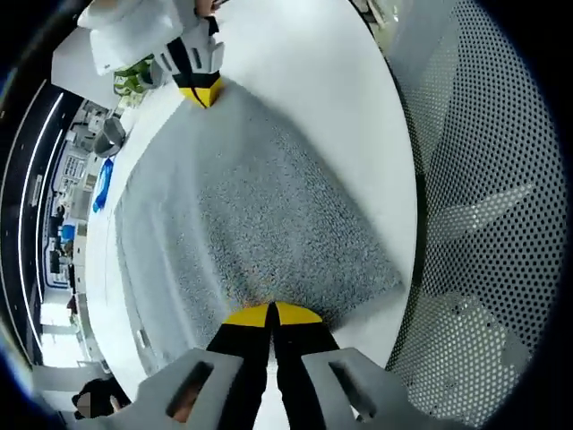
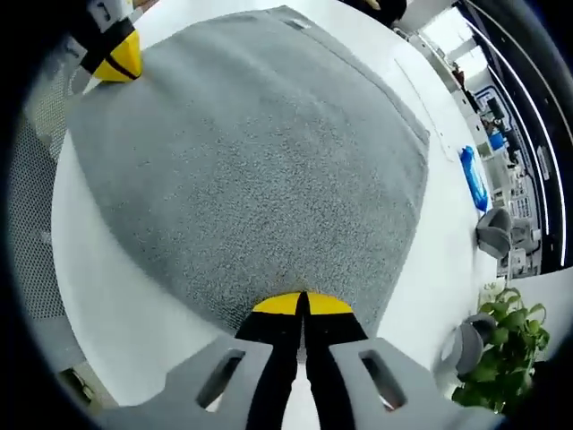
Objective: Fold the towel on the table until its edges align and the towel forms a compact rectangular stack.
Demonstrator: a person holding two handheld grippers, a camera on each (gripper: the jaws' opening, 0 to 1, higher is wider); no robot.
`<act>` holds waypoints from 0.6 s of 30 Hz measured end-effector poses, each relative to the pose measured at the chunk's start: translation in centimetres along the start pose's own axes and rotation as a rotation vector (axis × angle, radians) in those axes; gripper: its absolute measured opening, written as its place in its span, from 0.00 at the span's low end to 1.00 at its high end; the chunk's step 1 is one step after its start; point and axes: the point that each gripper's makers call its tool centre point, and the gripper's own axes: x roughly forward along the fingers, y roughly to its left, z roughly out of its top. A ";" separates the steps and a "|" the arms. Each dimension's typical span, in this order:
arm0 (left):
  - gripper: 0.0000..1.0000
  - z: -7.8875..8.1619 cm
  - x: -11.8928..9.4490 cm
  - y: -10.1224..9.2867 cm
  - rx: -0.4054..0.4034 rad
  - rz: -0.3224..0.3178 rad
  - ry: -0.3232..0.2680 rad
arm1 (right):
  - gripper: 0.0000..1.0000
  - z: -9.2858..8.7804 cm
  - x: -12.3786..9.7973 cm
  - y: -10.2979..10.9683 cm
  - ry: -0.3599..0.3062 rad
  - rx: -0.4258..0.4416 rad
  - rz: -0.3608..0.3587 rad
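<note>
Left gripper (image 1: 271, 313), left gripper view: yellow-tipped jaws pressed together w/ no gap, tips sitting on the near edge of the grey towel (image 1: 260, 215). Looks pinched on the towel edge, fabric between the tips not actually visible. Towel spreads out from the tips across the white counter (image 1: 313, 63), flat, w/ a lighter band of fabric along its left side, prob. a 2nd layer or hem; can't tell which. At the far corner of the towel the right gripper (image 1: 201, 92) comes in, yellow tips down on the corner, white body above it. Beyond counter edge on the right: perforated metal panel (image 1: 501, 179). Left of the counter: blue object (image 1: 102, 184), green plant (image 1: 134, 76), room clutter too small to read.

Right gripper (image 2: 302, 305), right gripper view: jaws likewise closed tight, yellow tips touching each other and resting on the towel's (image 2: 251, 161) near edge; same grip, fabric between tips hidden. Towel fills the mid of the counter (image 2: 116, 305), roughly four-sided, one layer showing on top, small tag (image 2: 295, 24) at the far edge. Left gripper (image 2: 116, 55) sits at the towel's far-left corner, yellow tips on the fabric. Off to the right past the counter: blue object (image 2: 473, 177), grey chair (image 2: 495, 231), potted plant (image 2: 501, 354).
</note>
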 end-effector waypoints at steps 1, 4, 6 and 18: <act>0.01 -0.2 0.0 0.1 -0.002 -0.002 -0.001 | 0.00 -0.1 0.0 0.2 0.002 -0.001 -0.004; 0.01 -0.8 0.0 0.5 -0.077 -0.008 -0.006 | 0.00 -0.1 -0.3 0.7 -0.005 0.017 -0.016; 0.01 -1.2 0.0 0.6 -0.097 -0.009 -0.004 | 0.00 -0.1 -0.7 1.3 -0.016 0.053 -0.006; 0.01 -3.1 0.6 2.1 -0.071 0.005 0.032 | 0.00 0.0 -2.1 4.3 -0.131 0.210 0.010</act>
